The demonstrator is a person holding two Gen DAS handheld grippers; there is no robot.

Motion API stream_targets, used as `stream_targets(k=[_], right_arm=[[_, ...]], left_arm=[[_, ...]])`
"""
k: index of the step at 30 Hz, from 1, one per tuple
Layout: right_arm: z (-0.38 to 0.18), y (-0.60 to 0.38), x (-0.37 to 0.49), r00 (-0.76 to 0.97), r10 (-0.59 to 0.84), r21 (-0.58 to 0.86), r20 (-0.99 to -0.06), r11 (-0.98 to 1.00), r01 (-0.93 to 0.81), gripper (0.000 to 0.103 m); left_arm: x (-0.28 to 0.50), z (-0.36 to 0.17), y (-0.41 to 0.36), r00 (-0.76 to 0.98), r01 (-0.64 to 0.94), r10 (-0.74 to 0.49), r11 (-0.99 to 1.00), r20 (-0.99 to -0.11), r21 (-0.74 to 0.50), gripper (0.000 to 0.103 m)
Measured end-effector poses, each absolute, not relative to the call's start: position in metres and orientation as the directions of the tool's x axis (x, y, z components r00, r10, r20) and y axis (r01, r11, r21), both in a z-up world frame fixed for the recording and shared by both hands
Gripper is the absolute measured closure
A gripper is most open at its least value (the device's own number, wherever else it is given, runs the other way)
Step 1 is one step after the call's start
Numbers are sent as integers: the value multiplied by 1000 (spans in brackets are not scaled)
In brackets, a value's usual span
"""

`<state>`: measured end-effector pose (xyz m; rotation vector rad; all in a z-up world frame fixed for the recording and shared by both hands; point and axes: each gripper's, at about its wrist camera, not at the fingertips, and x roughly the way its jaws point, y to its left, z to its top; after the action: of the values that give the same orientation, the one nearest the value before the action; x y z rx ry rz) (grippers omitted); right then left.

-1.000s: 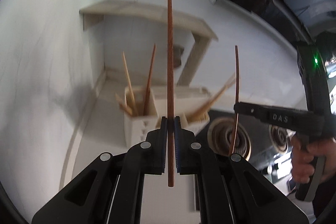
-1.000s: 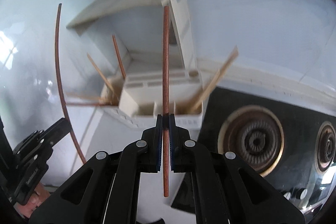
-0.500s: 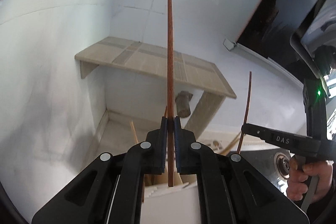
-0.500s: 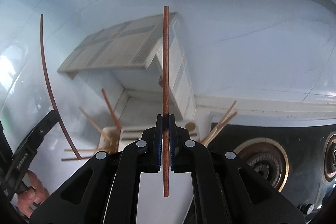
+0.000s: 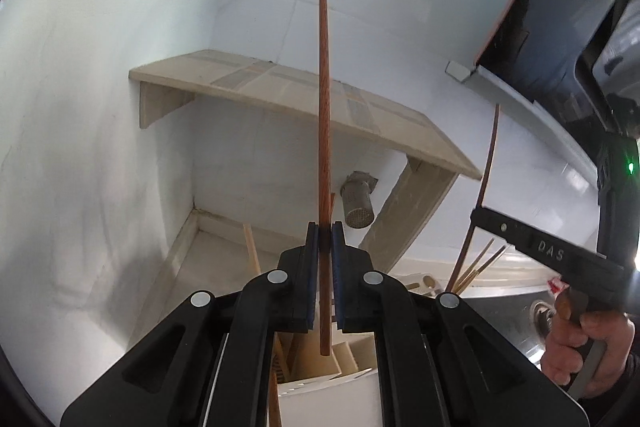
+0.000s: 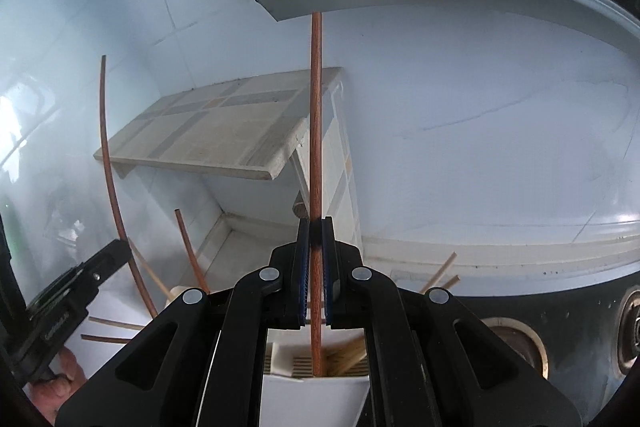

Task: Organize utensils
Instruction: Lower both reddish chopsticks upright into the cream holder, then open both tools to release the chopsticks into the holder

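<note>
Here the left gripper (image 5: 325, 227) pinches one dark chopstick (image 5: 324, 107) upright at frame centre, its lower end above the white utensil holder (image 5: 320, 367). Likewise, the right gripper (image 6: 316, 223) clamps a second dark chopstick (image 6: 316, 115) over the holder's slotted compartment (image 6: 304, 367).

both wrist fisheyes looking forward and slightly up along their own fingers, sitting close above the white utensil holder (image 5: 320, 367) (image 6: 316, 387). sharing the tiled corner shelf (image 5: 304, 99) (image 6: 216, 131) and wall; each catching the other gripper at its frame edge.
</note>
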<state>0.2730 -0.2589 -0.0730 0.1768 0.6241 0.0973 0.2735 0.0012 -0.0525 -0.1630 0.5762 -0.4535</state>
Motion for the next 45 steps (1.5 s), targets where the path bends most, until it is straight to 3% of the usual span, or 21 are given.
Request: stream_targets(k=[9, 36, 45], right_arm=[[-87, -267, 265, 837, 129, 196, -532, 980, -26, 97], [-104, -264, 276, 815, 151, 209, -559, 977, -37, 97], [-110, -265, 279, 805, 163, 219, -571, 975, -42, 97]], left_arm=[[270, -72, -12, 762, 368, -422, 906, -491, -208, 97], [264, -70, -12, 786, 356, -397, 917, -474, -178, 97], [258, -61, -13, 797, 352, -388, 921, -463, -166, 87]])
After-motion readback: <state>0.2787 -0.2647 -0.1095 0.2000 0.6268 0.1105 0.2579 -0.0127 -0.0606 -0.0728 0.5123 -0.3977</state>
